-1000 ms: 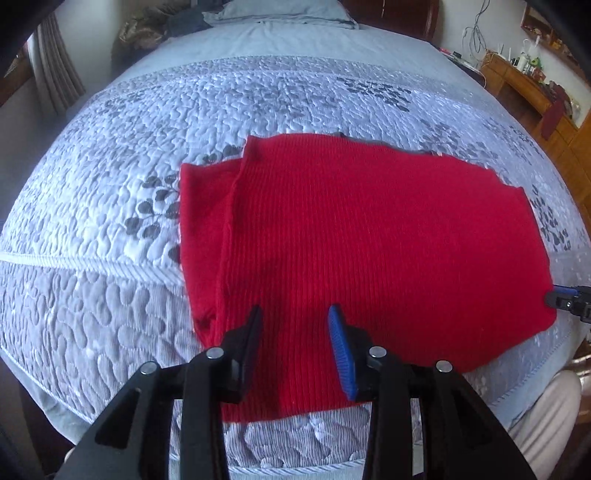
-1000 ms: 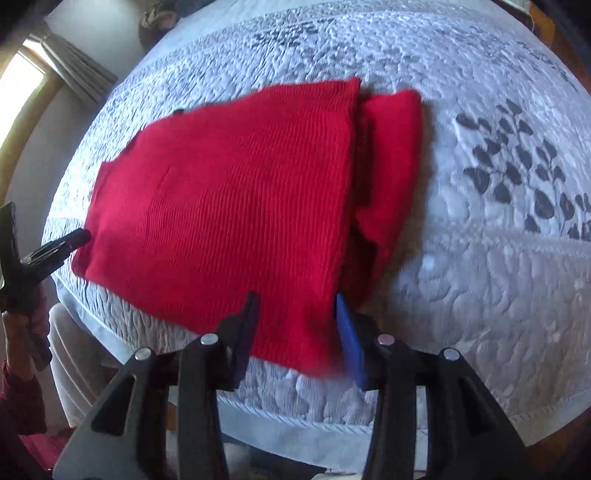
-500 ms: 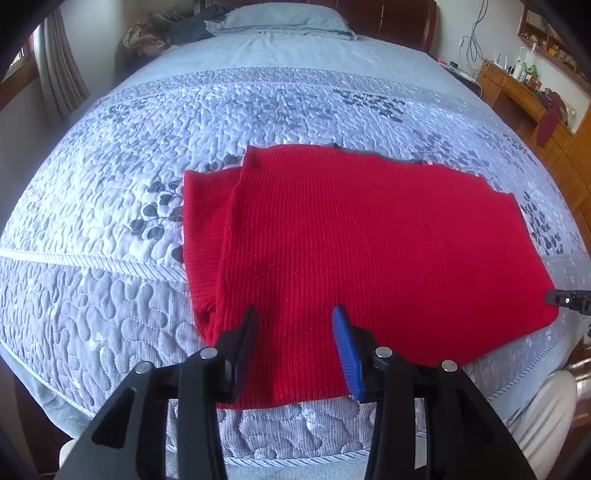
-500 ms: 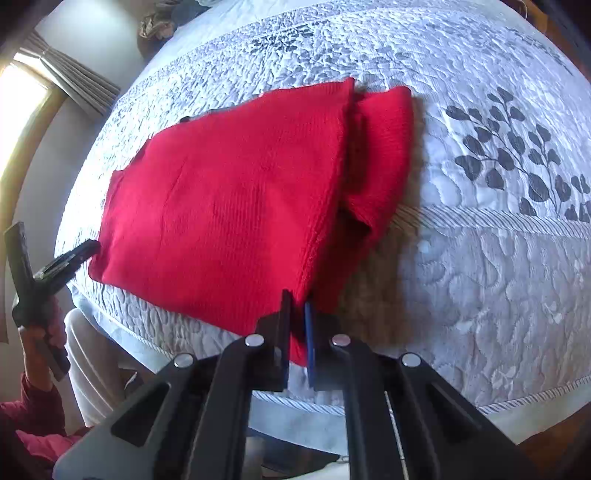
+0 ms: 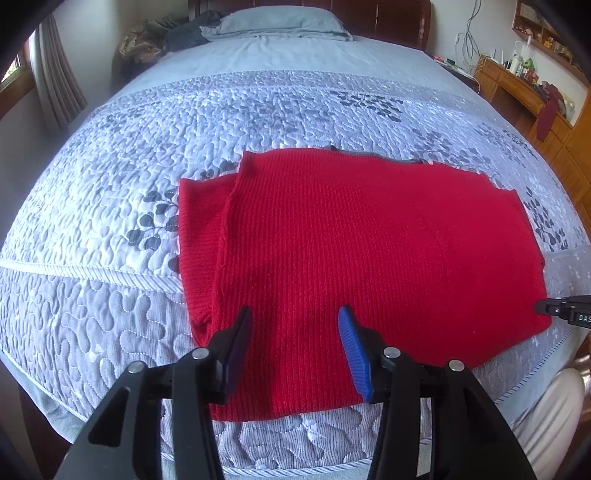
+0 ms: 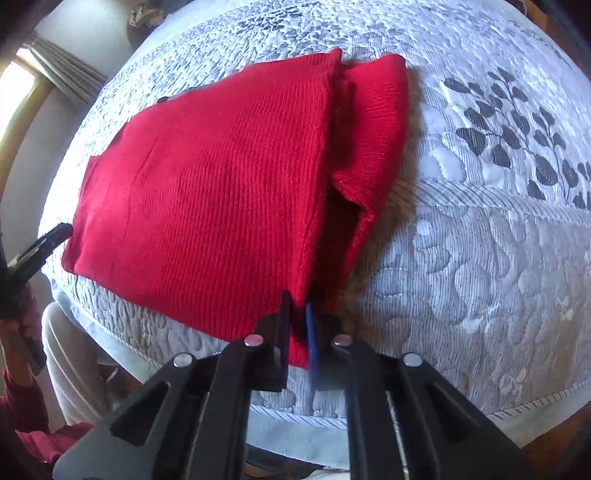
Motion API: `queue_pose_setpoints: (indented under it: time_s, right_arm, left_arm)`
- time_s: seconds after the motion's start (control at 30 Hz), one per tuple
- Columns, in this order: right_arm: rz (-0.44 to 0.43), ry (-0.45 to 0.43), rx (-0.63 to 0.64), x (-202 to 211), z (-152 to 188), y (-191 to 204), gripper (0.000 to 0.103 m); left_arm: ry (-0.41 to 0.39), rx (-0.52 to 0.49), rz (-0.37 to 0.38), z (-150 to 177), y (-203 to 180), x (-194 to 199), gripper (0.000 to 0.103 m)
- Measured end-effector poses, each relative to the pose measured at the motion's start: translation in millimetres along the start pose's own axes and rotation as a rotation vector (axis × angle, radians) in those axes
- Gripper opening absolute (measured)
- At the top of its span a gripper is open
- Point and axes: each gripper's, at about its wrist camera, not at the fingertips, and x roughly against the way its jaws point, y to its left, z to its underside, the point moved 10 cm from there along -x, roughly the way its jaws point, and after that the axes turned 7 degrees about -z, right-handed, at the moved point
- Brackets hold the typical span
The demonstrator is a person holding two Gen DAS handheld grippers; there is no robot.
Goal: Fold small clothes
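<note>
A red ribbed knit garment (image 5: 369, 251) lies flat on the quilted grey bedspread (image 5: 110, 206), one side folded in at the left. My left gripper (image 5: 295, 326) hovers over its near edge. Its jaws are opening; the knit lies beneath them and the pads do not press on it. In the right wrist view the garment (image 6: 207, 192) fills the middle. My right gripper (image 6: 297, 314) is shut on its near right corner, which rises off the bedspread (image 6: 480, 258). The left gripper (image 6: 44, 243) shows at the garment's far left corner.
A pillow (image 5: 280, 22) and a heap of clothes (image 5: 162, 37) lie at the head of the bed. A wooden desk (image 5: 524, 92) stands to the right, a curtain (image 5: 55, 85) to the left. The person's light-trousered leg (image 6: 74, 362) is against the bed's near edge.
My right gripper has shut on the garment's near right corner and raised it a little. The left jaws have widened over the near edge.
</note>
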Motion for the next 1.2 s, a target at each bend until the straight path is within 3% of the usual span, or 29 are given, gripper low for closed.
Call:
queue_pose_setpoints:
  time_s: [0.6, 0.83, 0.9, 0.97, 1.2]
  right_arm:
    - [-0.046, -0.003, -0.086, -14.4, 5.4, -20.0, 0.005]
    - [-0.085, -0.089, -0.129, 21.8, -5.2, -12.0, 0.013]
    - [-0.125, -0.119, -0.155, 34.9, -12.0, -10.3, 0.03]
    - [-0.097, -0.128, -0.155, 40.9, -18.6, -14.1, 0.044]
    - [-0.032, -0.095, -0.149, 40.4, -39.3, -23.9, 0.064]
  left_arm:
    - [0.054, -0.017, -0.031, 17.7, 7.5, -30.8, 0.051]
    - [0.03, -0.007, 0.015, -1.4, -2.5, -12.1, 0.056]
    - [0.021, -0.009, 0.035, -12.4, -11.0, -8.1, 0.056]
    - [0.023, -0.013, 0.054, -23.2, -22.2, -8.1, 0.056]
    - [0.046, -0.026, 0.038, -53.1, -49.5, -26.7, 0.056]
